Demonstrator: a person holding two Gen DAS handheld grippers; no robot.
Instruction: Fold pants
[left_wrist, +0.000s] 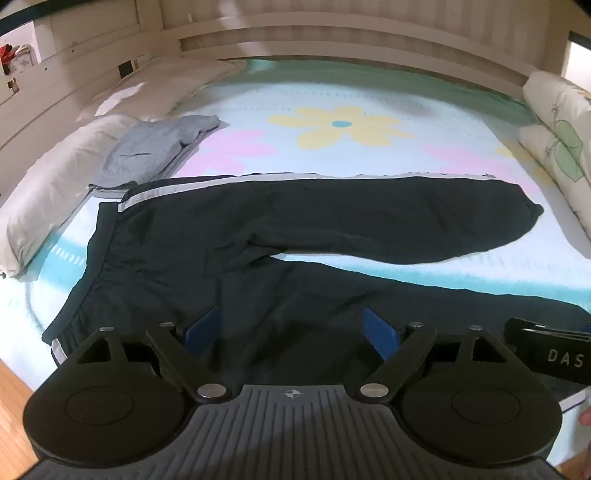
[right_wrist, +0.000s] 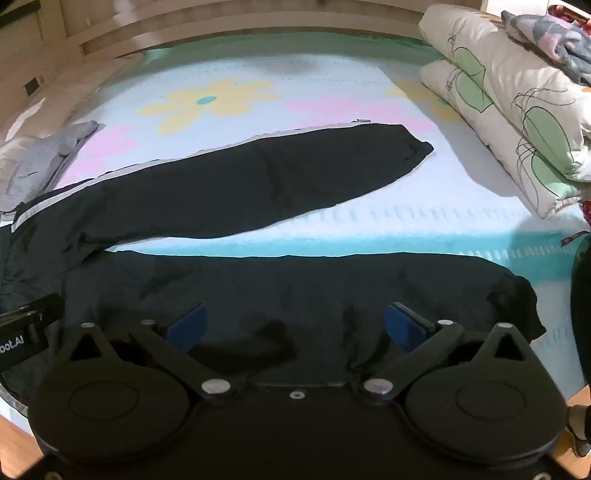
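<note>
While the black pants (left_wrist: 295, 221) lie spread on the bed (left_wrist: 369, 99), both grippers, left (left_wrist: 291, 332) and right (right_wrist: 295, 325), tilt downward over them, jaws wide, holding nothing.

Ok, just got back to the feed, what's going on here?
A person holds a claw in each hand over black pants spread flat on the bed, legs apart. The left claw and right claw are both open above the near leg, gripping nothing. No fold made yet.
</note>
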